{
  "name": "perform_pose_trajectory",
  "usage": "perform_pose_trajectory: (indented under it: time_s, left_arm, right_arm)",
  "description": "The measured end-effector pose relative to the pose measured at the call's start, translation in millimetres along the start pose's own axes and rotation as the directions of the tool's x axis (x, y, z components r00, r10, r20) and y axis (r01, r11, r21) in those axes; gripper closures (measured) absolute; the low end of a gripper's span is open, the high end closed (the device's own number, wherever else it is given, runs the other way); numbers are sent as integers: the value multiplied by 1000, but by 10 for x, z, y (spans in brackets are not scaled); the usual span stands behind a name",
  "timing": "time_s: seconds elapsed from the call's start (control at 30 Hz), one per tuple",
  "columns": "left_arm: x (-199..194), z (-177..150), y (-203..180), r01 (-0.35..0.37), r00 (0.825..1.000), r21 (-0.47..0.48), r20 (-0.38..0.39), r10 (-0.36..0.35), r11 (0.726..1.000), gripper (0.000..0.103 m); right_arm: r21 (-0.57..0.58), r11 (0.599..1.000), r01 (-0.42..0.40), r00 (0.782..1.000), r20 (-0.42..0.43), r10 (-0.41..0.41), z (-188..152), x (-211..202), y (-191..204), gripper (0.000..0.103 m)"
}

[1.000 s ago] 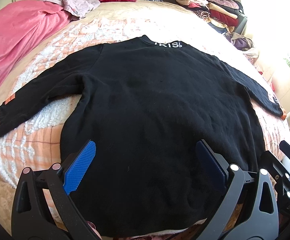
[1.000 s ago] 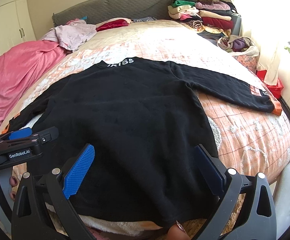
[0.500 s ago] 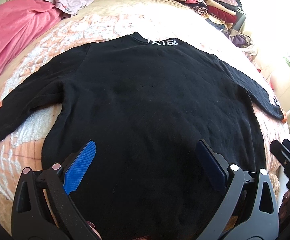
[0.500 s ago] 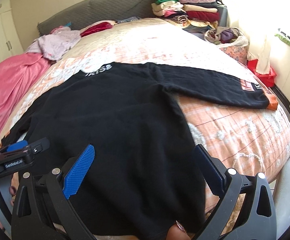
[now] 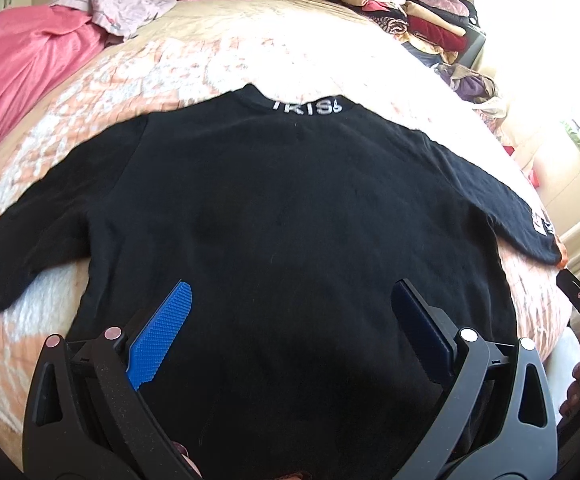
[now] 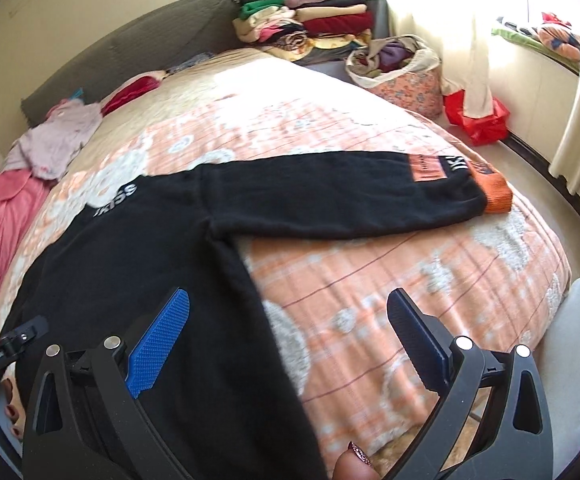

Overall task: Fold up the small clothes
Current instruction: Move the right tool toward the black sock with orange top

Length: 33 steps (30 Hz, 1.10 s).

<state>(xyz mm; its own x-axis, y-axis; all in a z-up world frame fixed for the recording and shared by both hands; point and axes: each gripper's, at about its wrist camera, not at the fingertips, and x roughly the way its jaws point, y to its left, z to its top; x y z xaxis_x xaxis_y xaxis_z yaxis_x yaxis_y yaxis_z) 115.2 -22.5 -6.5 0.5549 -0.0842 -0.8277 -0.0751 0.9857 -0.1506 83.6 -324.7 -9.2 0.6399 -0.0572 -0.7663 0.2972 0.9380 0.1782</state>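
Note:
A black long-sleeved sweater (image 5: pixel 290 216) lies spread flat on the bed, collar with white letters (image 5: pixel 306 105) at the far side, both sleeves out to the sides. My left gripper (image 5: pixel 290 300) is open and empty above the sweater's lower middle. My right gripper (image 6: pixel 288 308) is open and empty above the sweater's right edge and the bedspread. The right sleeve (image 6: pixel 330 200) with its orange cuff (image 6: pixel 490 190) stretches across the right wrist view. The sweater's hem is hidden below both grippers.
The bed has an orange and white bedspread (image 6: pixel 370 288). A pink blanket (image 5: pixel 18 68) lies at the left, loose clothes (image 5: pixel 122 0) near the headboard. A stack of folded clothes (image 6: pixel 314 20) and a laundry basket (image 6: pixel 402 72) stand at the far right.
Both grippers have moved forward over the sweater. The right gripper has swung to the right, so the right sleeve and bedspread now fill its view. Both stay open.

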Motion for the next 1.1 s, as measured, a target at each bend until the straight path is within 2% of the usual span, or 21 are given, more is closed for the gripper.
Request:
perform_pose_trajectory:
  time_s: [0.37, 0.7, 0.93, 1.1]
  left_arm:
    - [230, 404, -101, -26, 1000, -1, -1, 26, 1000, 9]
    - [437, 567, -36, -49, 999, -32, -24, 48, 998, 9]
    - [569, 615, 22, -56, 998, -58, -40, 53, 997, 9]
    - [634, 673, 27, -62, 997, -64, -40, 60, 996, 9]
  right_arm:
    - [115, 991, 60, 998, -8, -60, 299, 290, -602, 4]
    - [228, 964, 138, 990, -55, -129, 478, 656, -1058, 4]
    - [329, 937, 118, 992, -89, -93, 560, 899, -1316, 4]
    - [422, 903, 81, 995, -89, -48, 596, 1050, -1552, 4]
